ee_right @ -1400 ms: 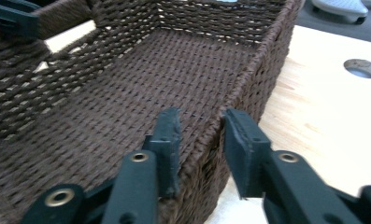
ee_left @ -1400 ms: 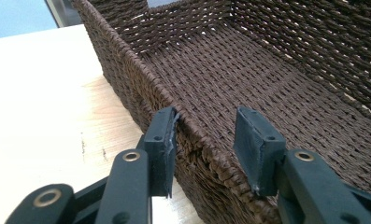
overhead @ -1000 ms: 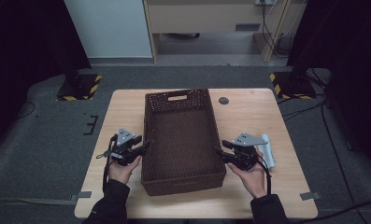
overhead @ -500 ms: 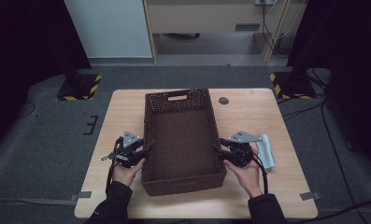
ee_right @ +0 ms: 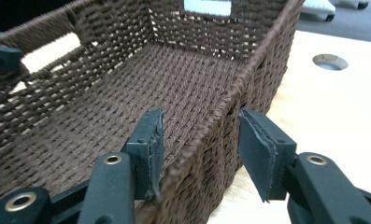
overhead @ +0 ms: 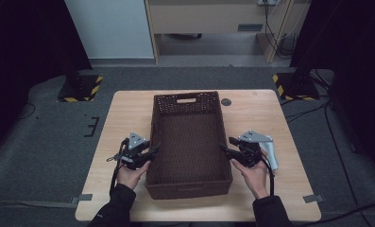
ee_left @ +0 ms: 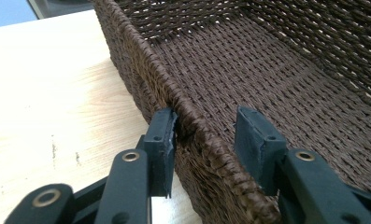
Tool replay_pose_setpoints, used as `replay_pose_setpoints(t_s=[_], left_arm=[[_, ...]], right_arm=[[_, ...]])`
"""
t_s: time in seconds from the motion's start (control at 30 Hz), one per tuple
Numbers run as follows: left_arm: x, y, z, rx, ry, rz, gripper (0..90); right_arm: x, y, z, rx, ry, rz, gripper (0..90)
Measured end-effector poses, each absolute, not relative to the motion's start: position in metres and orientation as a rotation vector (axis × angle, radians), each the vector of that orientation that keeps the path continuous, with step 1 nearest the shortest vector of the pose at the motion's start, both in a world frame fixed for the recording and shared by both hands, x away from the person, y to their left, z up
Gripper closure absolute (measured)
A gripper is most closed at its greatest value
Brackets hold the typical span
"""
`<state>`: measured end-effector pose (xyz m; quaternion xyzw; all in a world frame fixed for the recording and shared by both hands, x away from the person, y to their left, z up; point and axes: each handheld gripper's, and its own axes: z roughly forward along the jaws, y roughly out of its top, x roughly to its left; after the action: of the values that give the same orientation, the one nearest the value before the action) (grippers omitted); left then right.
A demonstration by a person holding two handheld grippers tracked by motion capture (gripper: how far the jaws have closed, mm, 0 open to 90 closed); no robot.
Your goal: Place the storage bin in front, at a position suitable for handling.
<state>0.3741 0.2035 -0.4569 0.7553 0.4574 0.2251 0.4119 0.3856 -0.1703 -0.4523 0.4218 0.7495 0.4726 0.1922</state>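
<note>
- The wooden surface carries everything, extending outward beyond both hand-held grippers.
- The brown woven basket sits between the two grippers, each straddling one long wall.
- The left hand-held gripper stands partly open astride the basket's rim: one pad touches outside, the other stands clear inside.
- The right hand-held gripper has just been opening; its jaws stand apart, the rim between them.

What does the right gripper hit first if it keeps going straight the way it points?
Likely nothing at once: the right gripper straddles the basket's side wall, jaws open either side. Pushed on, that rim would probably reach the jaw throat.
</note>
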Motion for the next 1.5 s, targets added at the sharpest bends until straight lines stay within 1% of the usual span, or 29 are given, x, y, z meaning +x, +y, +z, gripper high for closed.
replay_pose_setpoints(t_s=[0.2,0.53,0.67,0.87,0.97,1.03,1.2,1.5], left_arm=[[0.374,0.204,-0.457,1.897,1.153,0.561,57.9],[0.366,0.203,-0.458,1.902,1.135,0.522,58.4],[0.366,0.204,-0.459,1.886,1.149,0.492,57.6],[0.363,0.202,-0.457,1.905,1.143,0.522,58.1],[0.362,0.201,-0.458,1.910,1.129,0.540,57.6],[0.362,0.200,-0.457,1.915,1.124,0.550,57.5],[0.362,0.200,-0.457,1.915,1.133,0.547,57.5],[0.362,0.201,-0.458,1.915,1.133,0.548,57.4]], right_arm=[[0.387,-0.167,-0.456,1.206,2.122,1.332,57.2],[0.364,-0.171,-0.454,1.248,2.128,1.331,57.3],[0.362,-0.172,-0.454,1.250,2.126,1.326,57.4],[0.361,-0.171,-0.453,1.249,2.132,1.316,57.2],[0.364,-0.172,-0.453,1.234,2.142,1.318,54.7],[0.365,-0.175,-0.453,1.194,2.125,1.325,48.7],[0.365,-0.184,-0.446,1.159,2.057,1.379,42.2],[0.372,-0.227,-0.449,1.262,1.956,1.309,37.4]])
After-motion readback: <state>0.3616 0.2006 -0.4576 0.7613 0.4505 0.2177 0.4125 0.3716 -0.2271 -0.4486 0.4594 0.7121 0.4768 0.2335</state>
